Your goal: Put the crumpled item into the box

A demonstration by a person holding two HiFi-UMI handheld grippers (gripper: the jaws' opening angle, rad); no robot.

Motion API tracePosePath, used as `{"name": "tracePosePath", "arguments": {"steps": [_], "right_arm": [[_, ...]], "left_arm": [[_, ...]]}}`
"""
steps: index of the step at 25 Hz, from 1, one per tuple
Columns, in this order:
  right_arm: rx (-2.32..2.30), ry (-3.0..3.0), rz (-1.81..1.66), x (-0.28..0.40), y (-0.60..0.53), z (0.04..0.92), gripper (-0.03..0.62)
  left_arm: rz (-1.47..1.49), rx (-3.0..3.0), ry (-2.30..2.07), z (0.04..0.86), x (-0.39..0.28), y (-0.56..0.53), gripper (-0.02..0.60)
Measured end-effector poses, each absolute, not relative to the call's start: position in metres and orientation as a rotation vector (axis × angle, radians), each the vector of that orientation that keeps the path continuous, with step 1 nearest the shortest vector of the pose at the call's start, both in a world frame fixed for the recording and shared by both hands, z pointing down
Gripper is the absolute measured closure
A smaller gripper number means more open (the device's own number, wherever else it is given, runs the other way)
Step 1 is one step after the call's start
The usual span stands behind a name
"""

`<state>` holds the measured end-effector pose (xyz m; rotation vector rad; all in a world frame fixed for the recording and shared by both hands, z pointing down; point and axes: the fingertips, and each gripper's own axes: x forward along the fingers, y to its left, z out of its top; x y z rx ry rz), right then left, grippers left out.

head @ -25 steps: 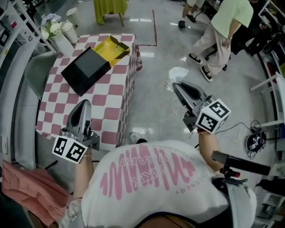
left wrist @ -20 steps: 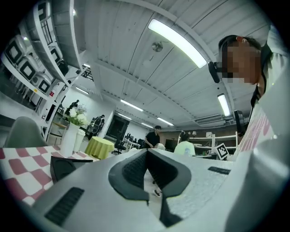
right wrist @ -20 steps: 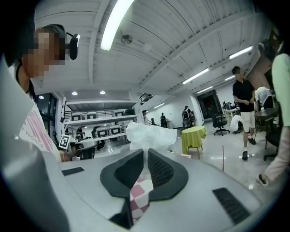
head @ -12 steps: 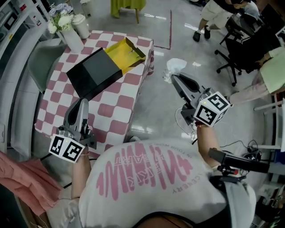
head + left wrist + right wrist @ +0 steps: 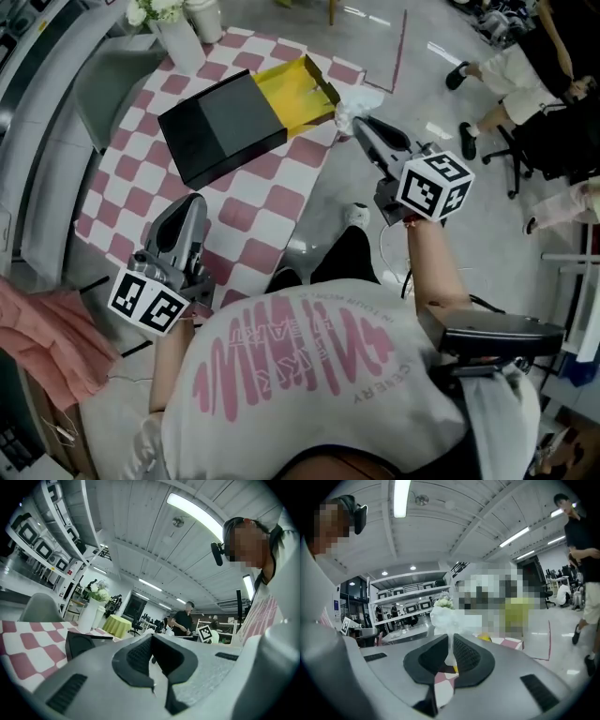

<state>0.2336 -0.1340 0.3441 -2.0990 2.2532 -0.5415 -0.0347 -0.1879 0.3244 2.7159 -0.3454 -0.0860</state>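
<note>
— Where do we have the crumpled item at this moment?

— We have it in our right gripper. In the right gripper view a thin tail of the white wad runs down between the two dark pads, which press on it from both sides, and the bulk of it bunches above the tips.

— And where is it relative to the box?

— From the head view we see it at the far right corner of the checkered worktop, just beside the yellow open end of the black box. It is outside the opening. We cannot tell whether it touches the yellow flap.

— How does the box lie?

— It lies flat and slantwise on the worktop, with its black body towards our left and its yellow mouth towards the item.

— What about our left gripper?

— We hold it low over the near edge of the worktop, well apart from the box. Its own view shows the pads standing a little apart with nothing between them.

— Anything else near us?

— A white vase of flowers stands at the far corner of the worktop, and a seated person is off to the right.
</note>
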Motion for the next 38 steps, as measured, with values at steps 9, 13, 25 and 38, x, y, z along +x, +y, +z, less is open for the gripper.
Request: {"name": "tracePosePath", "arguments": {"steps": [9, 13, 25, 38], "right_arm": [[-2.095, 2.448, -0.738, 0.256, -0.208, 0.402, 0.562], [-2.016, 2.584, -0.799, 0.258, -0.241, 0.420, 0.562], [-1.805, 2.952, -1.019, 0.261, -0.287, 0.479, 0.560], [-1.815, 3.261, -1.078, 0.265, -0.300, 0.526, 0.556]], "left_arm": [[-0.134, 2.669, -0.614, 0.332, -0.048, -0.202, 0.574], [-0.179, 2.642, -0.763, 0.331, -0.049, -0.206, 0.574], [-0.253, 2.444, -1.081, 0.353, -0.049, -0.210, 0.574], [-0.247, 2.345, -1.209, 0.373, -0.059, -0.199, 0.574]]}}
